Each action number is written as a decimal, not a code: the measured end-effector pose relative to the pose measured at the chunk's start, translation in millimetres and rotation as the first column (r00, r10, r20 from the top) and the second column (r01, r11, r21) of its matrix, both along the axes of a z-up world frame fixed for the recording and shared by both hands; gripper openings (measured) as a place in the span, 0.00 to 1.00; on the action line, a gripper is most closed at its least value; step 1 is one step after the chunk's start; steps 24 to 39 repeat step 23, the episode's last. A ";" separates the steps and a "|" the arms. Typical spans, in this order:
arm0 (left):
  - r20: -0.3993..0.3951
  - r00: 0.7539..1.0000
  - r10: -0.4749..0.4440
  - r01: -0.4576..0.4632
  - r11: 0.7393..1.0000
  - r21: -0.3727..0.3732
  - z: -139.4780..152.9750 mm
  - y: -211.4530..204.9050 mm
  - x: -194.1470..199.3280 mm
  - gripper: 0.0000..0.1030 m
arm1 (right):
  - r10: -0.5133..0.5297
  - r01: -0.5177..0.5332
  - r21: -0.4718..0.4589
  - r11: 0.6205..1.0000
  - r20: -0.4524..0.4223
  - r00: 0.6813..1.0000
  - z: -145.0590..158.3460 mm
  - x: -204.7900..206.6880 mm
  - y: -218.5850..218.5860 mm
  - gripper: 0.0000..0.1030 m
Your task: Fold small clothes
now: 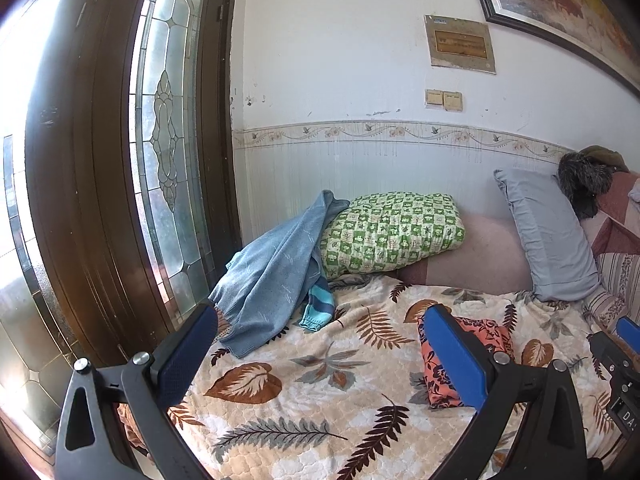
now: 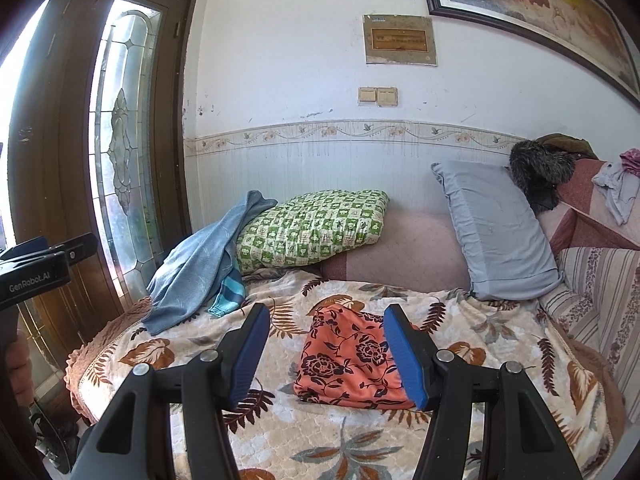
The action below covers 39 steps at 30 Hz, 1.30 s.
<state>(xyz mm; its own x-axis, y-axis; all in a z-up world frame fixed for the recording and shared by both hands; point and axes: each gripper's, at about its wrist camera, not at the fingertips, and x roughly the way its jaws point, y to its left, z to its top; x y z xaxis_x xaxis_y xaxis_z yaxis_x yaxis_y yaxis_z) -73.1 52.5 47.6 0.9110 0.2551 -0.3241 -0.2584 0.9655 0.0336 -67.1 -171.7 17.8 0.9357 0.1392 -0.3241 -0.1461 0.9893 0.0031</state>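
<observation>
An orange floral garment (image 2: pixel 346 360) is seen lying folded into a compact block on the leaf-patterned bedspread (image 2: pixel 360 448), well apart from the blue knitted sweater (image 2: pixel 196 276) draped against the green checked pillow (image 2: pixel 316 228). The right claw (image 2: pixel 326 356) is held wide open above the bed with nothing gripped; the left claw (image 1: pixel 320 356) is likewise spread and empty. This piece is judged finished, so the sweater would probably be reached for next. The striped item (image 2: pixel 228 292) beneath it is mostly hidden, and the bed's near edge is cut off.
</observation>
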 end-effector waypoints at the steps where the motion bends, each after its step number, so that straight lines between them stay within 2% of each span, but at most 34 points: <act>1: 0.004 1.000 -0.001 0.001 1.000 -0.001 1.1 0.7 -1.8 1.00 | 0.001 -0.001 -0.002 1.000 0.003 1.000 0.8 -1.5 0.8 0.61; 11: 0.015 1.000 0.012 -0.011 1.000 -0.018 3.7 6.8 -3.5 1.00 | 0.012 -0.012 -0.011 1.000 0.009 1.000 2.4 -3.7 5.0 0.61; 22: 0.004 1.000 -0.020 0.020 0.998 -0.062 -8.7 3.9 23.2 1.00 | 0.021 -0.021 0.002 1.000 -0.040 0.999 -19.1 24.4 -0.9 0.61; 39: -0.004 1.000 -0.020 0.019 0.998 -0.063 -11.2 2.8 28.5 1.00 | 0.016 -0.015 0.007 1.000 -0.049 0.999 -22.4 29.4 -4.5 0.61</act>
